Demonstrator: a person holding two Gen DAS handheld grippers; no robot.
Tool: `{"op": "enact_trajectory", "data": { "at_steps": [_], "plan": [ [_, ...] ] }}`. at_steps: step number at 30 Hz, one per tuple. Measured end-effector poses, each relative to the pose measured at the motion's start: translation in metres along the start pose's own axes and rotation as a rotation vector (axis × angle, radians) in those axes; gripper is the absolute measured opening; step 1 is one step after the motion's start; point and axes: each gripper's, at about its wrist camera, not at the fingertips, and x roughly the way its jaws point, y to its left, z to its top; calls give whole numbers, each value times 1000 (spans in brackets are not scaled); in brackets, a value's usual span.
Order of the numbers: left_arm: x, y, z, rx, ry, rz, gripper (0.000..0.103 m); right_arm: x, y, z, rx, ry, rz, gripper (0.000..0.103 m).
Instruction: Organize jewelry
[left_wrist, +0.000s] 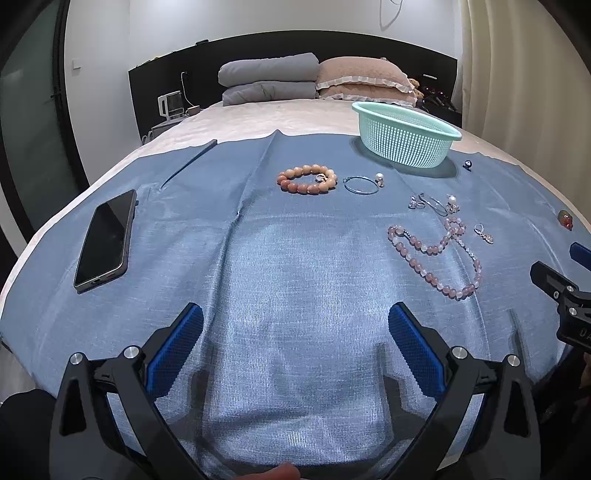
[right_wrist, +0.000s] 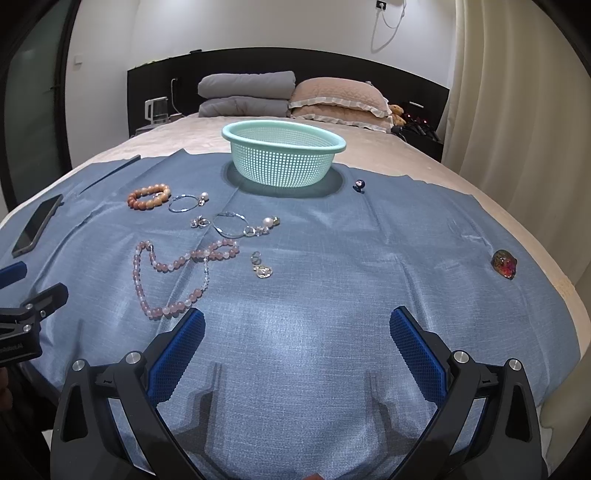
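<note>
Blue-padded, the left gripper (left_wrist: 295, 325) hangs wide and empty over a blue cloth (left_wrist: 295, 258); ahead to the right a pink bead necklace (left_wrist: 436, 254) runs diagonally, near a mint basket (left_wrist: 406, 138) and phone (left_wrist: 105, 240). From the right wrist, the right gripper (right_wrist: 297, 328) gapes empty; necklace (right_wrist: 173, 273) at left, basket (right_wrist: 282, 157) straight ahead.

Bedroom, white walls (right_wrist: 258, 26). Black headboard (right_wrist: 332, 66) across the back, bed (right_wrist: 388, 147) in a cream cover. Folded grey quilts (right_wrist: 245, 90) beside ruffled pink pillows (right_wrist: 338, 98). Cream curtain (right_wrist: 517, 110) on the right, kettle (right_wrist: 157, 109) on nightstand at left.
</note>
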Motion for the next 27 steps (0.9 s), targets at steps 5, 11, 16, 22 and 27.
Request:
{"op": "enact_trajectory", "data": {
  "at_steps": [5,11,16,22,27],
  "plan": [
    [1,1,0,-3,9,3,98,2,3,-1,-14,11,-2,96],
    [3,3,0,-12,16,-1,98,2,4,-1,-16,8,-3,96],
    [3,2,0,-5,19,-6,98,2,3,-1,-14,9,-7,96],
    [3,2,0,-8,18,-3,98,2,4,-1,-15,9,-7,96],
    [3,2,0,-8,22,-1,98,2,4,-1,-21,7,-7,96]
  ]
}}
